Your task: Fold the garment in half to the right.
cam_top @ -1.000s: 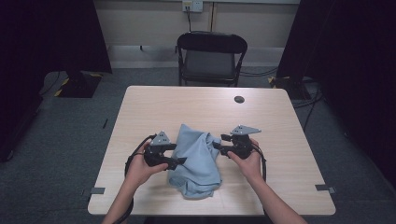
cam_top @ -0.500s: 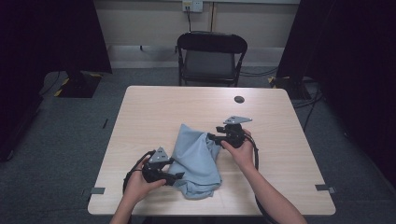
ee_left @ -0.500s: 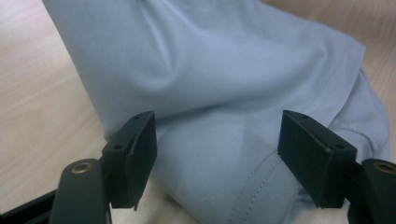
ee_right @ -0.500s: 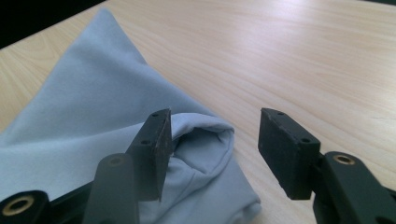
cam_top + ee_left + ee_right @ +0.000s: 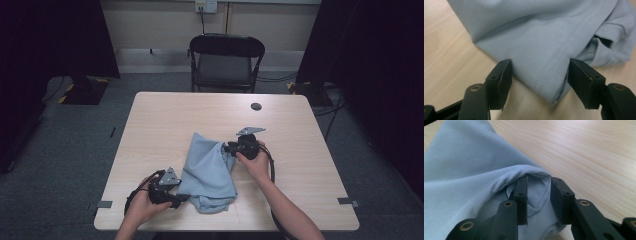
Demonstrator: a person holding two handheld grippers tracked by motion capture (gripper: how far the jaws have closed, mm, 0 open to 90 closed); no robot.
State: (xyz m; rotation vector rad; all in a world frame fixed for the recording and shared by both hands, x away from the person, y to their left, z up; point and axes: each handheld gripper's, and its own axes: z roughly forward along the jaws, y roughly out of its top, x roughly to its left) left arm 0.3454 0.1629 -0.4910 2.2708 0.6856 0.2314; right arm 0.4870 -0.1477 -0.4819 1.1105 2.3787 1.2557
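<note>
The right gripper (image 5: pixel 538 195) pinched a fold of the shirt (image 5: pixel 210 170); the left gripper (image 5: pixel 539 80) gaped at its hem, probably needing to close there next.

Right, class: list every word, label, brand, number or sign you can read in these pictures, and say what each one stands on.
None can be read. The light blue garment shows plain cloth and stitching, with no print or tag in sight. The left gripper, the right gripper and the wooden table bear no lettering. The wall socket is too small to read.
</note>
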